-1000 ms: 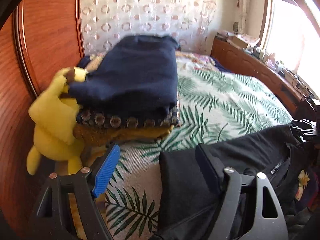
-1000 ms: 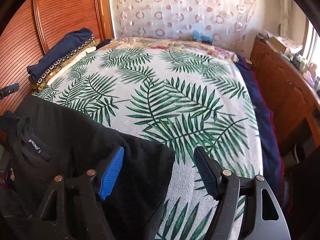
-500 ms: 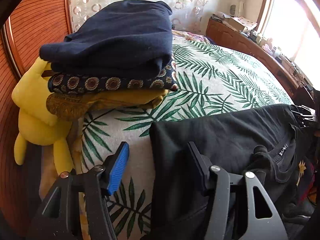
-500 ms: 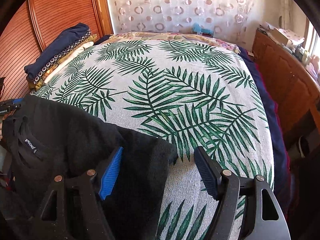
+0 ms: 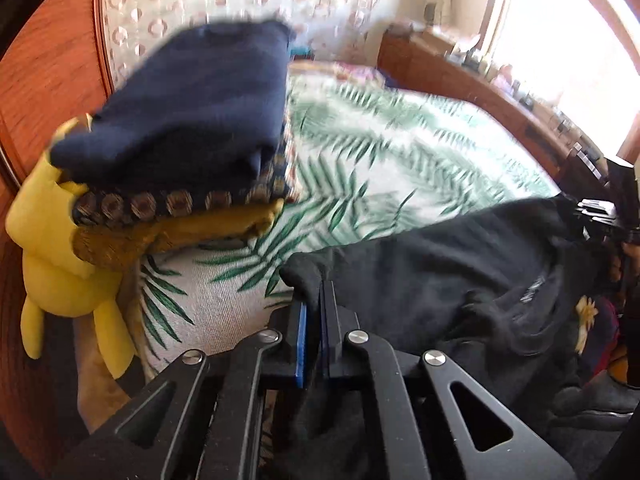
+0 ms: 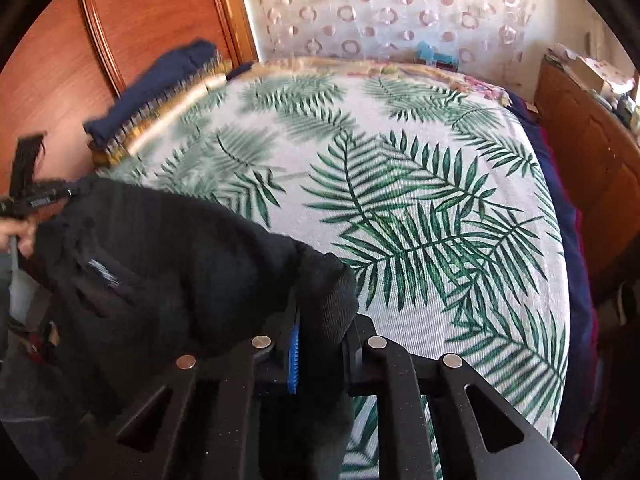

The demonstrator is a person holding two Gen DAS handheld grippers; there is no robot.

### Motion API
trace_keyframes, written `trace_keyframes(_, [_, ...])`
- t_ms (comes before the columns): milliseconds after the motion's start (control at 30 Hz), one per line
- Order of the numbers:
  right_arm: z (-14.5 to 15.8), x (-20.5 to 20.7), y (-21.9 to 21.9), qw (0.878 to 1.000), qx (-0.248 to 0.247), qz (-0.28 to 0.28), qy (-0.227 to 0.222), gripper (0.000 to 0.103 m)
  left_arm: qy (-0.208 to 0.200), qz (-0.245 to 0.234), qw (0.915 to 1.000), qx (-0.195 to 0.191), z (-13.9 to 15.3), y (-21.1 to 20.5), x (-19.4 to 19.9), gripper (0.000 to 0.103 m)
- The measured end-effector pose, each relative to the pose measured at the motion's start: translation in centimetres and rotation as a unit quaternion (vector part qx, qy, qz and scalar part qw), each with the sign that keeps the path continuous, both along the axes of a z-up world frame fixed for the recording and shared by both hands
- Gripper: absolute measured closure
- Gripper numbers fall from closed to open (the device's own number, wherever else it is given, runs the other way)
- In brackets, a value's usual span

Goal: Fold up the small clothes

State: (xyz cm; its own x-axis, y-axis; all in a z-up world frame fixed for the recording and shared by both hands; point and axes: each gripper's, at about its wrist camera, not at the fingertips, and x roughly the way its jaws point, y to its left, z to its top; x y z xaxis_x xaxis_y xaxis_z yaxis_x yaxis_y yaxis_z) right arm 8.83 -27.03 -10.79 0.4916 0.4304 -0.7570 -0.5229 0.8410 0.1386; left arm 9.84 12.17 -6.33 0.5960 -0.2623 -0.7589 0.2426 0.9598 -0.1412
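A black garment (image 5: 460,276) lies at the near edge of the bed with the leaf-print sheet (image 5: 400,152). My left gripper (image 5: 314,308) is shut on its left corner. In the right wrist view the same black garment (image 6: 168,264) bunches at the lower left, and my right gripper (image 6: 316,320) is shut on its right corner. A white label shows near the neckline (image 6: 105,274). The other gripper shows at each view's edge.
A stack of folded clothes (image 5: 192,120), navy on top, sits at the bed's left side against a yellow plush toy (image 5: 52,248) and a wooden headboard (image 5: 44,64). A wooden shelf (image 6: 592,148) runs along the right side. The leaf-print sheet (image 6: 400,184) spreads ahead.
Both grippers were open over the black garment's corners. Both have now closed on the cloth, and the garment has bunched up between them.
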Motion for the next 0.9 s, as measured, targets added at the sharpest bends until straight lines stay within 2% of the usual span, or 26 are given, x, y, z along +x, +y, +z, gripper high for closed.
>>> trace_keyframes(200, [5.6, -4.3, -2.9, 0.996, 0.047, -0.028, -0.067, 0.090, -0.107, 0.009, 0.9936, -0.036, 6.6, -0.2, -5.1, 0.097])
trace_keyframes(467, [12.0, -10.2, -4.3, 0.987, 0.017, -0.047, -0.154, 0.090, -0.222, 0.004, 0.9733, -0.056, 14.4, -0.9, -10.2, 0.097])
trace_keyframes(667, [18.1, -15.2, -6.6, 0.968, 0.041, -0.059, -0.241, 0.090, -0.301, 0.010, 0.9515, -0.063, 19.8, -0.9, -13.1, 0.097])
trace_keyframes(900, [23.9, -20.1, -8.1, 0.945, 0.046, -0.055, -0.320, 0.090, -0.354, 0.010, 0.9322, -0.074, 23.9, -0.2, -13.9, 0.097])
